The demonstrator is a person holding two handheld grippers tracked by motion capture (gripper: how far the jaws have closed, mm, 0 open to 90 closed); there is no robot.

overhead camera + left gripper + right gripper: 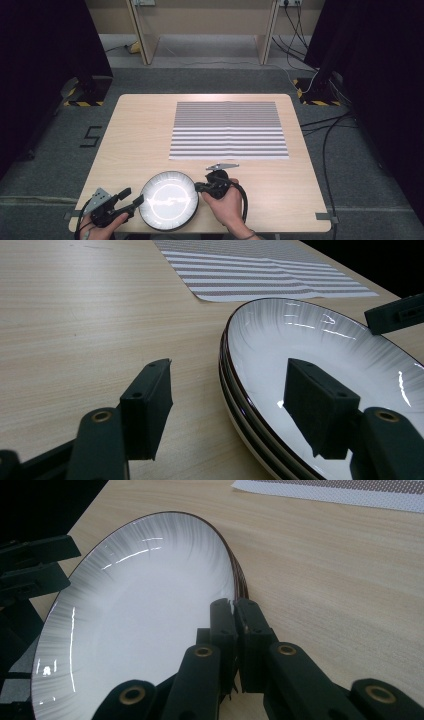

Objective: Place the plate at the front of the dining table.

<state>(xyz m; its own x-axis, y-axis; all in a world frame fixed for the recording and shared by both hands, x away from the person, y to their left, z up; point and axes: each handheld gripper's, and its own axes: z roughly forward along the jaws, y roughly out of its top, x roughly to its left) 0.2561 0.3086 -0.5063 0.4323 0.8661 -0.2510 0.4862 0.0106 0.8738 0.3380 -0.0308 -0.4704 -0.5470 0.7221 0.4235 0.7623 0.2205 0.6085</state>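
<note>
Plates [168,200], white with thin dark brown rims and glossy ribbed walls, sit stacked at the lower middle of the high view on the table [125,130]. Right gripper [199,187] pinches the top rim; left gripper [132,198] stands spread across the opposite edge.
</note>
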